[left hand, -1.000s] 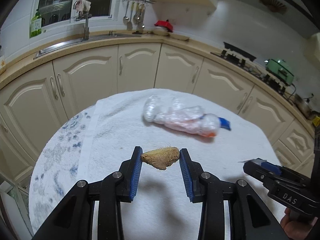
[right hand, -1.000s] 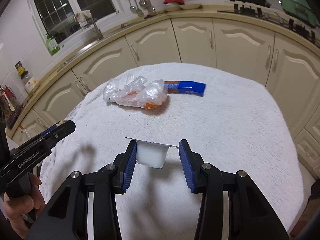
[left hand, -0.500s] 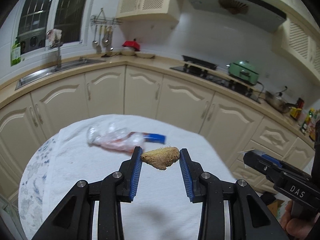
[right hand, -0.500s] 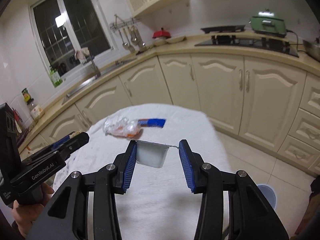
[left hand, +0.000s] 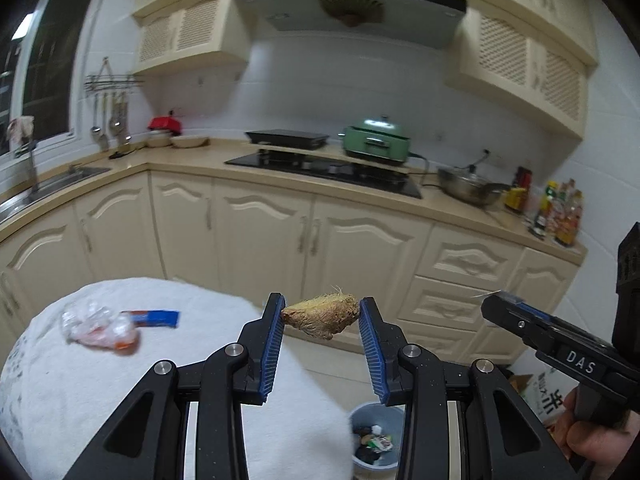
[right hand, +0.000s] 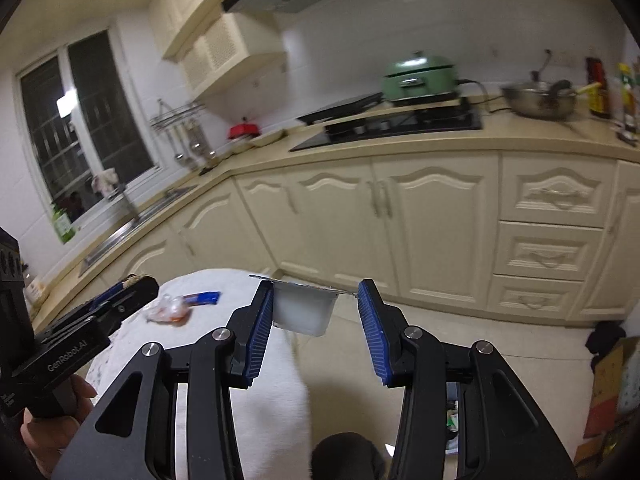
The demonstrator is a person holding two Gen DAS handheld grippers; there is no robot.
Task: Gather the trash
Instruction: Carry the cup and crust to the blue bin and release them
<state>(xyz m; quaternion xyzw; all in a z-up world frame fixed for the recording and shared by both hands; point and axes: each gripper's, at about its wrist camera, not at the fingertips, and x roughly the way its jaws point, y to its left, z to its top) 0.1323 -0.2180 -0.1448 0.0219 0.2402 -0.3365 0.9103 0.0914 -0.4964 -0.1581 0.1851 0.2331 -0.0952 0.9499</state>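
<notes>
Carrying stage: left gripper (left hand: 321,314) jaws clamp a fibrous brown scrap (left hand: 321,315), right gripper (right hand: 316,304) jaws a plastic cup (right hand: 303,310); next, both must release over the floor bin (left hand: 374,438)

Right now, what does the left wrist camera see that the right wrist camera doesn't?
Only the left view shows the brown scrap pinched in the left gripper, and the open trash bin on the floor. Only the right view shows the white plastic cup in the right gripper. Both show the crumpled plastic bag and blue wrapper on the table.
</notes>
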